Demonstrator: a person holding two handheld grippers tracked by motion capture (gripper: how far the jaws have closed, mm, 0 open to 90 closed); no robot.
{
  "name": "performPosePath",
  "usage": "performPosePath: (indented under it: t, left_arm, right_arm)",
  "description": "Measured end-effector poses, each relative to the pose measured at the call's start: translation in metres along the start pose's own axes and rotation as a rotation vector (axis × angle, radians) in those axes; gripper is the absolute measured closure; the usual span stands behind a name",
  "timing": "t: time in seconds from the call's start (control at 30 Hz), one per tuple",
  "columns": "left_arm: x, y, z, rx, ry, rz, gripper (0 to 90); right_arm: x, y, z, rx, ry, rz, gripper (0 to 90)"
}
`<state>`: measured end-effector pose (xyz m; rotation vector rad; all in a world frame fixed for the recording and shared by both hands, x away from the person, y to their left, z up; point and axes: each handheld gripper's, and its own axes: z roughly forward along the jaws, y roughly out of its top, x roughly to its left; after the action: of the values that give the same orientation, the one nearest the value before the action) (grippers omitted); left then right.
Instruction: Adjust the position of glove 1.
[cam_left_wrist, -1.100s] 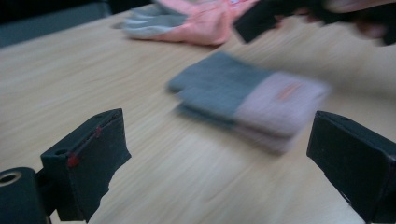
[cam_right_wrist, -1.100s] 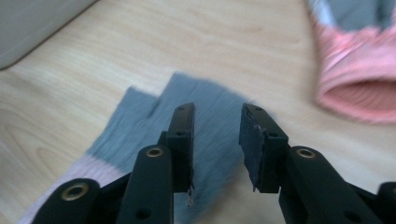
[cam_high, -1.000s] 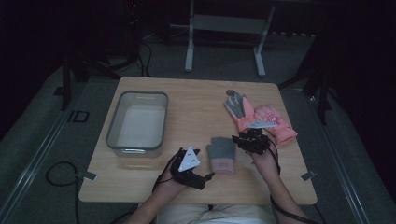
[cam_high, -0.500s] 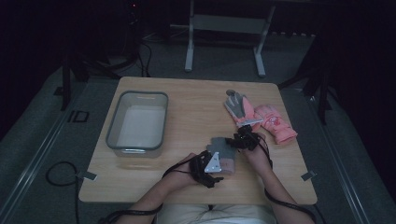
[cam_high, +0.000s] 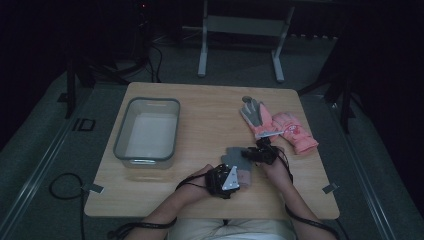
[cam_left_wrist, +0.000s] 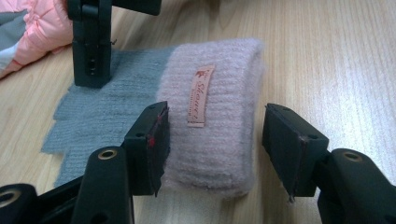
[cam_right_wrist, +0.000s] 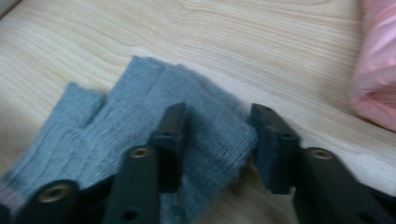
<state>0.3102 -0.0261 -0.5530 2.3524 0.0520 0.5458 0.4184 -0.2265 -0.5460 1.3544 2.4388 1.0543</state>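
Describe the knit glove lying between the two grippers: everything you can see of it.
The knit glove lies flat on the wooden table, near the person's edge. Its hand part is grey, with short finger ends; its ribbed cuff is pale pink and fuzzy, bearing a small sewn label. The left gripper is open, one jaw on either side of the cuff. The right gripper has grey fabric bunched between its jaws at the finger end.

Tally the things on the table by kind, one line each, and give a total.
Gloves: 3, namely a grey knit glove with a pink cuff between the two grippers, a pink glove with a grey palm and a pink padded glove at the right.
Clear plastic bins: 1, at the left.
Total: 4
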Motion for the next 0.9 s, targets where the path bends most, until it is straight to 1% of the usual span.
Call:
performPosePath:
  t: [0.03,0.07,0.1,0.13,0.17,0.2,0.27,0.3,0.37,0.47,0.57,0.6,0.63,0.7,0.73,0.77,0.83,0.9]
  left_arm:
    - [0.000,0.000,0.000,0.000,0.000,0.000,40.9]
    - [-0.004,0.002,0.002,0.015,0.027,0.033,41.2]
    - [-0.004,0.003,0.002,0.032,0.054,0.051,43.4]
    - [-0.005,0.004,0.003,0.035,0.063,0.064,47.4]
    - [-0.006,0.005,0.003,0.042,0.070,0.073,49.0]
    - [-0.006,0.006,0.002,0.041,0.072,0.071,52.4]
    - [-0.001,0.007,-0.002,0.035,0.056,0.023,63.7]
    - [0.002,0.008,-0.003,0.037,0.045,-0.001,65.7]
    - [0.003,0.008,-0.004,0.039,0.036,-0.022,67.1]
    - [0.005,0.009,-0.006,0.047,0.023,-0.018,67.9]
    - [0.007,0.010,-0.011,0.054,0.022,-0.024,68.8]
    - [0.008,0.011,-0.013,0.059,0.028,-0.022,69.0]
    - [0.009,0.011,-0.015,0.067,0.031,-0.020,69.2]
    - [0.011,0.012,-0.020,0.063,0.044,-0.021,69.3]
    - [0.011,0.012,-0.020,0.063,0.044,-0.021,69.3]
    - [0.014,0.014,-0.027,0.067,0.051,-0.017,69.3]
    - [0.017,0.016,-0.033,0.060,0.057,-0.012,69.3]
    - [0.017,0.016,-0.033,0.060,0.057,-0.012,69.3]
  right_arm:
    - [0.000,0.000,0.000,0.000,0.000,0.000,62.2]
    - [0.002,0.001,0.000,0.010,-0.002,-0.003,65.9]
    - [0.003,0.001,0.000,0.015,-0.001,-0.003,69.6]
    - [0.005,0.002,0.000,0.018,-0.005,-0.013,71.7]
    - [0.007,0.002,-0.001,0.019,-0.012,-0.024,73.2]
    - [0.009,0.002,-0.001,0.019,-0.021,-0.035,74.7]
    - [0.011,0.003,-0.003,0.018,-0.014,-0.036,76.4]
    - [0.011,0.003,-0.004,0.013,-0.005,-0.031,76.9]
    - [0.011,0.003,-0.007,0.006,0.025,-0.011,77.4]
    - [0.013,0.005,-0.014,-0.008,0.056,-0.018,77.5]
    - [0.020,0.009,-0.021,-0.028,0.068,-0.038,77.5]
    - [0.021,0.011,-0.024,-0.039,0.078,-0.042,77.5]
    - [0.021,0.013,-0.027,-0.051,0.089,-0.036,77.5]
    - [0.023,0.018,-0.034,-0.073,0.110,-0.039,77.5]
    - [0.024,0.021,-0.037,-0.082,0.119,-0.038,77.5]
    - [0.026,0.023,-0.041,-0.086,0.121,-0.045,77.5]
    - [0.029,0.028,-0.046,-0.103,0.123,-0.062,77.5]
    - [0.031,0.031,-0.049,-0.108,0.126,-0.070,77.5]
